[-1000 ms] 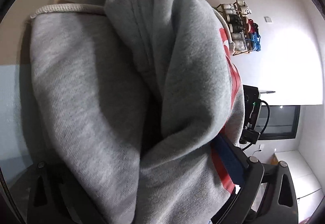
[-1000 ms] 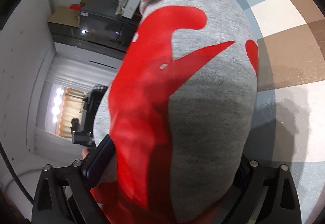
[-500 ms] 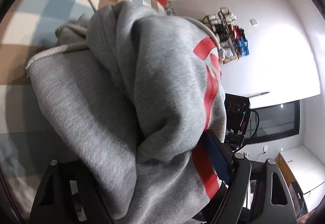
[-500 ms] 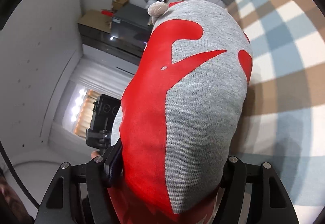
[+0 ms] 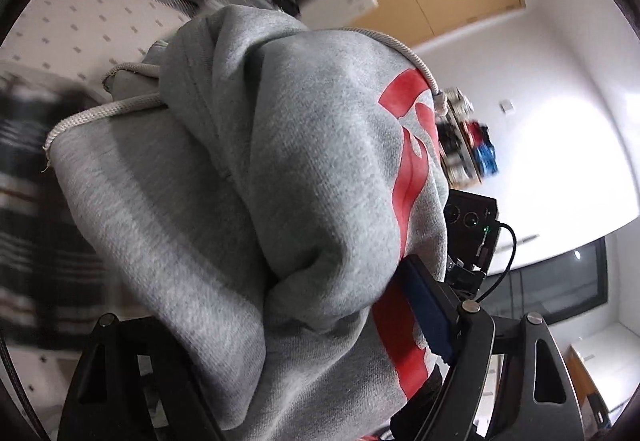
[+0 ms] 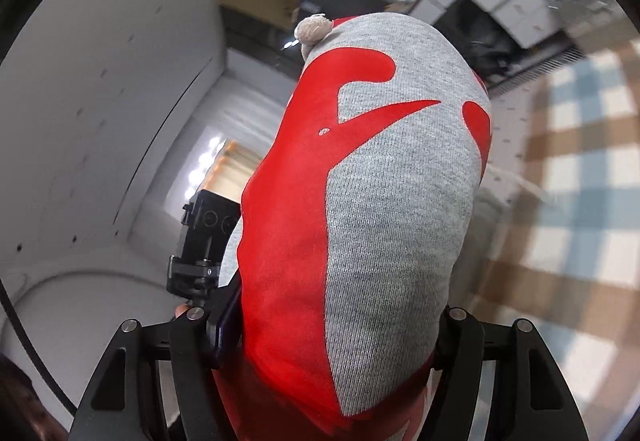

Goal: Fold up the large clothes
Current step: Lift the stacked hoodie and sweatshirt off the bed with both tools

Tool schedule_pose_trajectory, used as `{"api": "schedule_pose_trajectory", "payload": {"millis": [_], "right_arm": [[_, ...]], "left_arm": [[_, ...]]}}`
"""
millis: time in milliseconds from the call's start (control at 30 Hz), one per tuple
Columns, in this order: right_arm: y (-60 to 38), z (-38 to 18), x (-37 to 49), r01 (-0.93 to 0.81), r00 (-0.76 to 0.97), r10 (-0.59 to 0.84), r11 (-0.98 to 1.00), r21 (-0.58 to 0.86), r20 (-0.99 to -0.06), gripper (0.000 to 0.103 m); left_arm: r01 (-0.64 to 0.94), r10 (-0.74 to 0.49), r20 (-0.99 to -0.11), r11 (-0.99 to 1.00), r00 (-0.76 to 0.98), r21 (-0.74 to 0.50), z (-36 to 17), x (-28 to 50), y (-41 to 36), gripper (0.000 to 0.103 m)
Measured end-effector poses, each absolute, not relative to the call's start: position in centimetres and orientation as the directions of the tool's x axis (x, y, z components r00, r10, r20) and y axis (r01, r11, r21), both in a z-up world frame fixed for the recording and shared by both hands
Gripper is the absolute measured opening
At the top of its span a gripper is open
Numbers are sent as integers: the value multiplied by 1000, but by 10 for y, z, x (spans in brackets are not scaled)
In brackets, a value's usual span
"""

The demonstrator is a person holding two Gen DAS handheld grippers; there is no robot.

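Both grippers tilted up with the hoodie (image 5: 280, 201): checkered floor (image 6: 580, 169) mostly left view, walls and shelves now behind.

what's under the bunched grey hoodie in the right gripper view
Below the grey hoodie only the checked floor shows at right. The hoodie fills the right gripper, hiding its fingertips and anything directly beneath.

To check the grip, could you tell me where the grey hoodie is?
The grey hoodie with red print fills both wrist views, bunched between the left gripper and right gripper.
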State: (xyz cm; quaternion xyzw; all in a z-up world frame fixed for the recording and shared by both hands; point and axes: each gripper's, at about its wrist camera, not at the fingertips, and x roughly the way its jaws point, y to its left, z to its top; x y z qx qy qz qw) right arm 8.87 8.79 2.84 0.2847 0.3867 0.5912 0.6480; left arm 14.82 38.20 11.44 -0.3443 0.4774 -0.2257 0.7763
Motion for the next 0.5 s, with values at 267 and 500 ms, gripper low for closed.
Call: {"api": "schedule_pose_trajectory", "payload": {"millis": [267,500], "right_arm": [[230,40,101,-535,-138,987,0,845,-88,69],[304,-59,99,-483,-115,939,233,844,-325,70]], "left_arm": [[-92,-524,-627,721,577,-687,151,121,499,79],[-322,-454,-723,680,521,-659,25,151,564,79]]}}
